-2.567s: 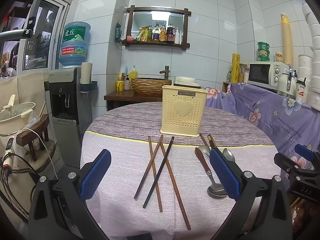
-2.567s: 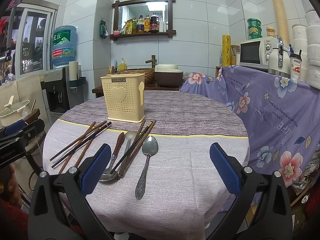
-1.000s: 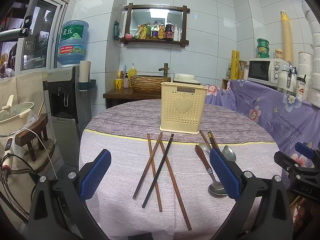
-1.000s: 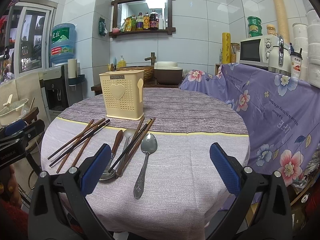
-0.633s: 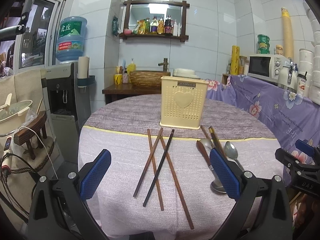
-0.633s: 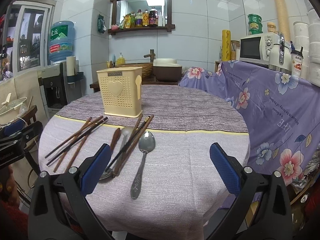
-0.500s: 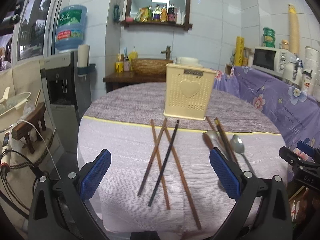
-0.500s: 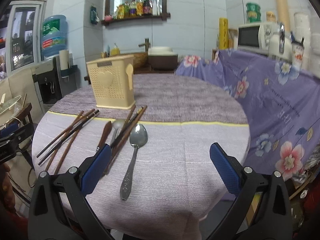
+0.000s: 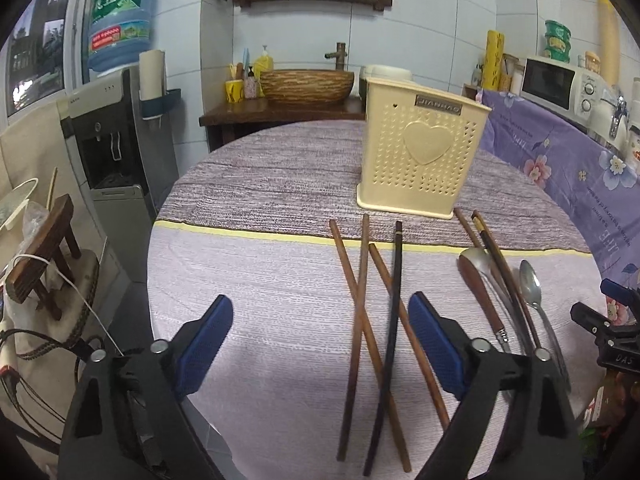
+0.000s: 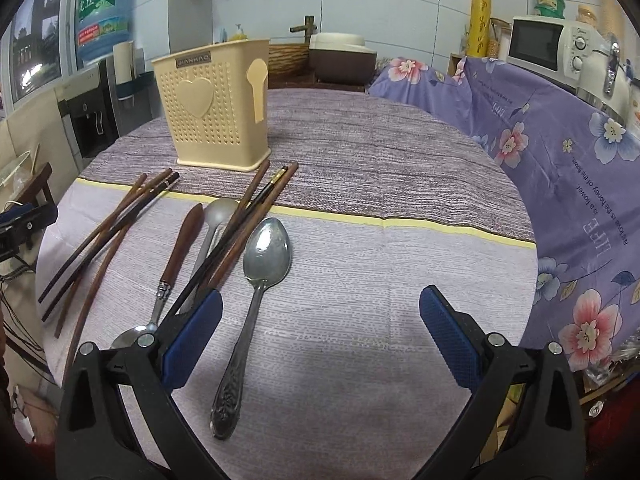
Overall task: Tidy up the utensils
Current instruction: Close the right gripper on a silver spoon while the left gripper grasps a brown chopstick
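A cream plastic utensil holder [image 9: 422,160] with a heart stands upright on the round table; it also shows in the right wrist view [image 10: 216,110]. Several brown and black chopsticks [image 9: 362,300] lie crossed in front of it, seen at the left in the right wrist view [image 10: 104,236]. A steel spoon [image 10: 256,292], a wood-handled spoon [image 10: 176,256], another spoon and more chopsticks [image 10: 248,216] lie to the right. My left gripper [image 9: 320,340] is open and empty above the table's near edge. My right gripper [image 10: 320,332] is open and empty, just right of the steel spoon.
The table has a striped purple cloth [image 10: 380,168]. A purple flowered cover [image 10: 580,152] hangs at the right under a microwave [image 10: 548,46]. A water dispenser [image 9: 116,136] and a small wooden stool [image 9: 40,248] stand left of the table.
Both grippers have moved forward and lower toward the table; the utensils and holder look closer. Both stay open. Nothing on the table has moved.
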`<state>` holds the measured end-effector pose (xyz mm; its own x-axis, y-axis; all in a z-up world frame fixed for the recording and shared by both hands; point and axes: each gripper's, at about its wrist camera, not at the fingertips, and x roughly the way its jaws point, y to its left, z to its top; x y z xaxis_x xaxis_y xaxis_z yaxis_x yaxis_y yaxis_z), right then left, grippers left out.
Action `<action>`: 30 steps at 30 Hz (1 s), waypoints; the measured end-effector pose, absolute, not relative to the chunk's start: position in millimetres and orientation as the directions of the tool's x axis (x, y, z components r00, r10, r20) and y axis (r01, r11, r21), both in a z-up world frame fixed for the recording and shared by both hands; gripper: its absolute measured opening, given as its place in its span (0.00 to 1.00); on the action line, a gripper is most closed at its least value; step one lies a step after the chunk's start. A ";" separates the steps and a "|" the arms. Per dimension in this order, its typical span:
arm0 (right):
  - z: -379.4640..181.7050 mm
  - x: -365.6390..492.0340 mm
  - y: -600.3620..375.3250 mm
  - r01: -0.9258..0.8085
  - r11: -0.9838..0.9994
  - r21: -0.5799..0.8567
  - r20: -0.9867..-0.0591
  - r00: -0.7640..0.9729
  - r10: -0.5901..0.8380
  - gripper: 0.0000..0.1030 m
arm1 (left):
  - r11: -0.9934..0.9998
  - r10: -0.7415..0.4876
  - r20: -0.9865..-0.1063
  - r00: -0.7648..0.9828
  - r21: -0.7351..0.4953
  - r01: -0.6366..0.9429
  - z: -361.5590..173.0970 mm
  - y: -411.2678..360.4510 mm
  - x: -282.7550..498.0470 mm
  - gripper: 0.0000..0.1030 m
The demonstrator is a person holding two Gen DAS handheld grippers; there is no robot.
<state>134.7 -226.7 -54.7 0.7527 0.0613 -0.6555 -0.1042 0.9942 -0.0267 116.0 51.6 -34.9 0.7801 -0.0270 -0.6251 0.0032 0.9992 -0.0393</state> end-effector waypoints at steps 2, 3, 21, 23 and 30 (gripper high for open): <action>-56.0 141.2 -228.9 -0.098 0.995 -0.018 -0.669 0.741 0.061 0.95 | 0.998 -0.048 -0.642 0.766 -0.054 0.017 -36.0 55.2 123.8 0.72; -56.9 144.4 -230.0 -0.097 0.995 -0.007 -0.677 0.733 0.066 0.95 | 0.998 -0.061 -0.652 0.756 -0.065 0.024 -37.0 56.5 128.1 0.70; -81.5 178.4 -195.7 -0.138 0.990 0.000 -0.775 0.627 0.087 0.70 | 0.995 -0.090 -0.673 0.734 -0.096 0.034 -40.8 61.3 143.8 0.58; -81.0 183.0 -193.6 -0.130 0.992 0.000 -0.774 0.628 0.082 0.68 | 0.995 -0.088 -0.674 0.733 -0.094 0.033 -41.6 63.7 145.1 0.58; -78.3 203.3 -187.1 -0.116 0.993 -0.002 -0.783 0.618 0.071 0.60 | 0.996 -0.083 -0.681 0.728 -0.085 0.034 -43.3 65.0 150.6 0.58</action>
<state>203.3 -187.1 -78.3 0.6184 0.0706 -0.7827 -0.1162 0.9932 -0.0022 150.6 65.0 -43.3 0.7277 -0.0827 -0.6809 0.0337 0.9958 -0.0850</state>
